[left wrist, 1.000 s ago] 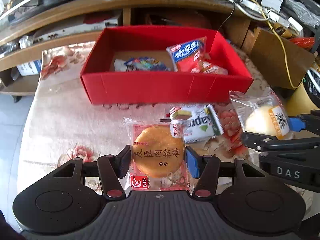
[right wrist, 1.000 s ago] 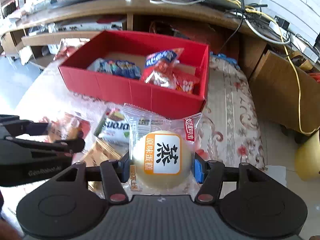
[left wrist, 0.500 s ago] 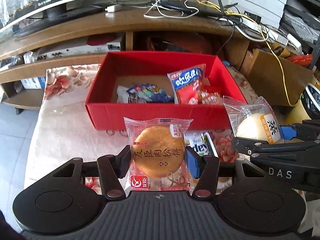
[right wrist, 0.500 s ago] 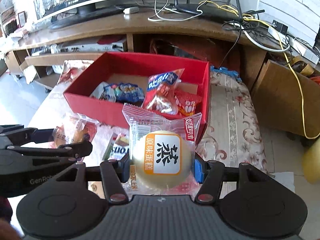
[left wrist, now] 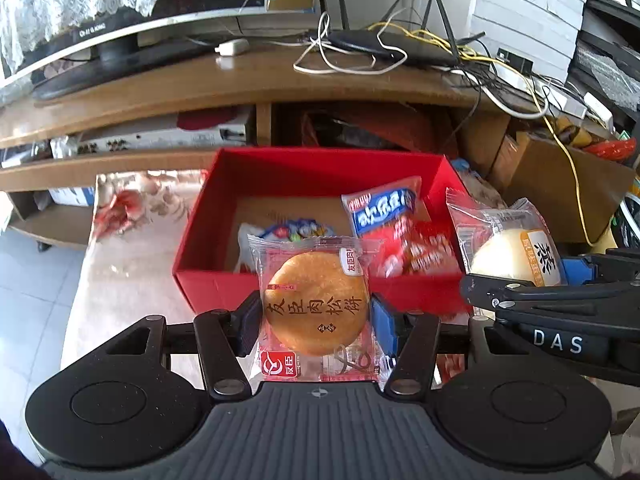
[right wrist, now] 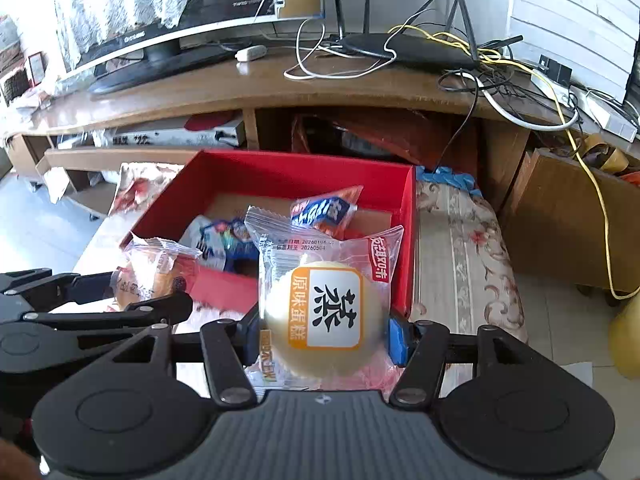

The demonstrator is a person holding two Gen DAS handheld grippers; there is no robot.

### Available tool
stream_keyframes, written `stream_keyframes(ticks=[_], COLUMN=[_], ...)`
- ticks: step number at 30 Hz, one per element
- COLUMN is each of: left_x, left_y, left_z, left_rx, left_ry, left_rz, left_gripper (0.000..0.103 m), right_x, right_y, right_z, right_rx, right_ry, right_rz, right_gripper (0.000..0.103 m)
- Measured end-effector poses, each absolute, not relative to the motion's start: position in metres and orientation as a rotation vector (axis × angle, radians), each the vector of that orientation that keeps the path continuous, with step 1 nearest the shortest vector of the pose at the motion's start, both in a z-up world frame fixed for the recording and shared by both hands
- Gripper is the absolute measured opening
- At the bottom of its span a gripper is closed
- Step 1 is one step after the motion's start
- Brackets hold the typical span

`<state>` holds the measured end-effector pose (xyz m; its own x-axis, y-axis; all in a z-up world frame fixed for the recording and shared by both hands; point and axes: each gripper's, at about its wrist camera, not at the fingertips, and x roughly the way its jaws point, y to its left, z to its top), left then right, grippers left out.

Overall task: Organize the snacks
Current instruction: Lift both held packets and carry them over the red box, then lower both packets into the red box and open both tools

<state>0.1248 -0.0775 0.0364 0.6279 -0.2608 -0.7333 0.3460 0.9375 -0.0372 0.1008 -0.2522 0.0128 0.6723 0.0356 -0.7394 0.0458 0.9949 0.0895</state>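
My left gripper (left wrist: 316, 316) is shut on a round golden cake in a clear wrapper (left wrist: 316, 300), held up in front of the near wall of the red box (left wrist: 208, 208). My right gripper (right wrist: 324, 330) is shut on a pale steamed cake in a clear wrapper (right wrist: 324, 312), held just before the red box (right wrist: 408, 240) near its right corner. Each gripper shows at the side of the other's view: the right one with its steamed cake (left wrist: 516, 252), the left one with its golden cake (right wrist: 148, 276). Inside the box lie a blue-and-red snack bag (left wrist: 384, 208) and a white-and-blue packet (left wrist: 288, 232).
The box stands on a low table with a floral cloth (left wrist: 132, 232). Behind it runs a wooden TV stand (left wrist: 240, 84) carrying a screen, a router and tangled cables. A brown cardboard box (left wrist: 560, 188) sits on the floor at the right.
Both grippers have risen with their cakes and come closer to the red box. The loose snacks on the cloth before the box have dropped out of sight beneath them.
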Motion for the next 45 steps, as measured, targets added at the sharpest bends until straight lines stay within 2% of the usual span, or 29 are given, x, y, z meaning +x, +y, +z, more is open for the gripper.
stream_keyframes(ticks=[13,25,45], left_x=[0.167,0.207,0.222], left_y=[-0.092,-0.106,-0.109], left_z=[0.040,0.017,0.000], left_rx=[0.114,0.115,0.103], left_ry=[0.796,0.848,0.902], left_rz=[-0.318,-0.288,-0.263], left_gripper=[0.062,0.062,0.063], right_x=[0.147,0.197,0.222], right_y=[-0.264,-0.277,-0.278], right_z=[0.020,-0.004,-0.029], right_rx=[0.136,0.149,0.134], right_ry=[0.809,0.868,0.923], right_rz=[-0.020,-0.030,-0.029], right_gripper=[0.057,0.057,0.058])
